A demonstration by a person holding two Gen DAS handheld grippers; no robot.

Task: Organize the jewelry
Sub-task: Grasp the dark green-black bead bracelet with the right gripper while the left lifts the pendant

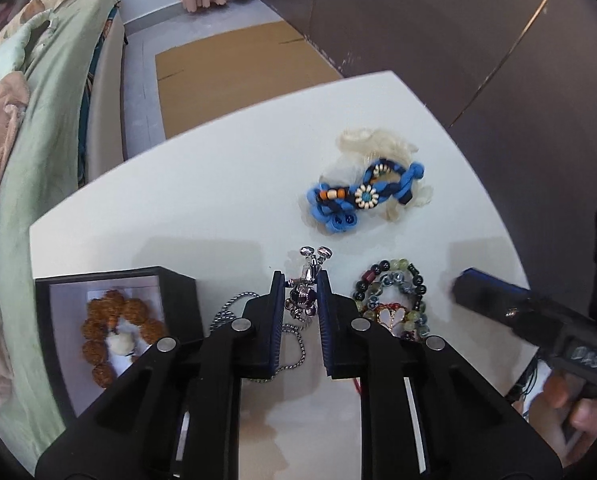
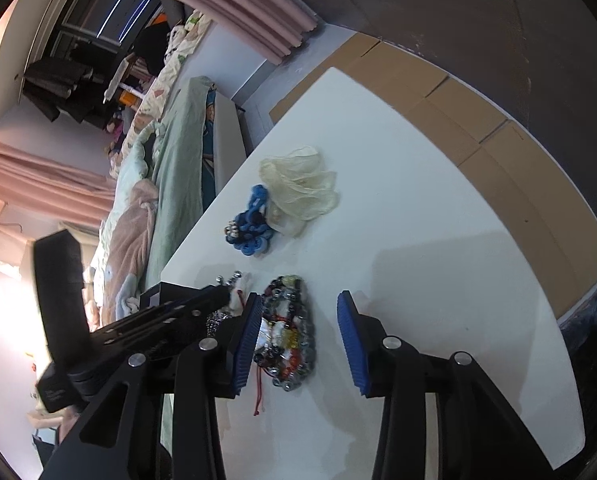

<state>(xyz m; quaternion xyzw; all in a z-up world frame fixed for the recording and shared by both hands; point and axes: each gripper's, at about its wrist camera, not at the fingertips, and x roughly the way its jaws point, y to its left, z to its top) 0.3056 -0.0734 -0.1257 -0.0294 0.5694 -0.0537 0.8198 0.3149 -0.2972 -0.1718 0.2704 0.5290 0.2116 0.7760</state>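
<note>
Jewelry is barely sorted: one brown bead bracelet (image 1: 118,330) lies in the black box (image 1: 178,280) at lower left; the left hand-held gripper (image 1: 300,300) stands narrow around the silver pendant necklace (image 1: 304,292) on the surface (image 1: 218,200), closure uncertain; the right hand-held gripper (image 2: 298,336) gapes wide over the mixed bead bracelets (image 2: 290,332); the blue braided piece (image 1: 362,196) waits mid-frame.

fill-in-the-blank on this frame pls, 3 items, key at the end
1. The brown bead bracelet lies inside the black ____.
2. The left hand-held gripper straddles the ____ pendant necklace.
3. The braided cord bracelet is mainly ____.
Missing words: box; silver; blue
</note>
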